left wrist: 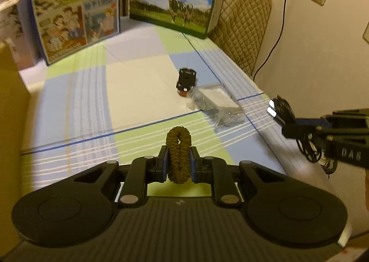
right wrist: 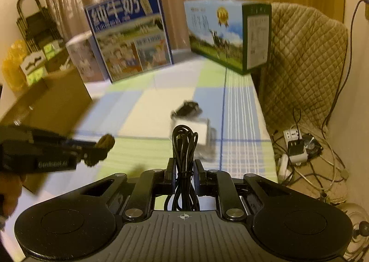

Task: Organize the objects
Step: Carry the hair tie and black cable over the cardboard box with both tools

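Hair tie (left wrist: 179, 154) sits pinched tight in the left gripper (left wrist: 179, 165), up off the checked cloth (left wrist: 80, 100). Right gripper (right wrist: 184, 174) squeezes the black cable bundle (right wrist: 184, 146). Both should keep squeezing and carry gently toward the cardboard box (right wrist: 53, 98), so nothing slips.

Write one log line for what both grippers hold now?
left gripper: shut on hair tie | right gripper: shut on black cable

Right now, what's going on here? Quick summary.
A person works two handheld grippers over a checked tablecloth. The left gripper is shut on a brown hair tie; the right gripper is shut on a bundled black cable. Both are held above the table. A black toy car and a plastic-wrapped white box lie on the cloth.
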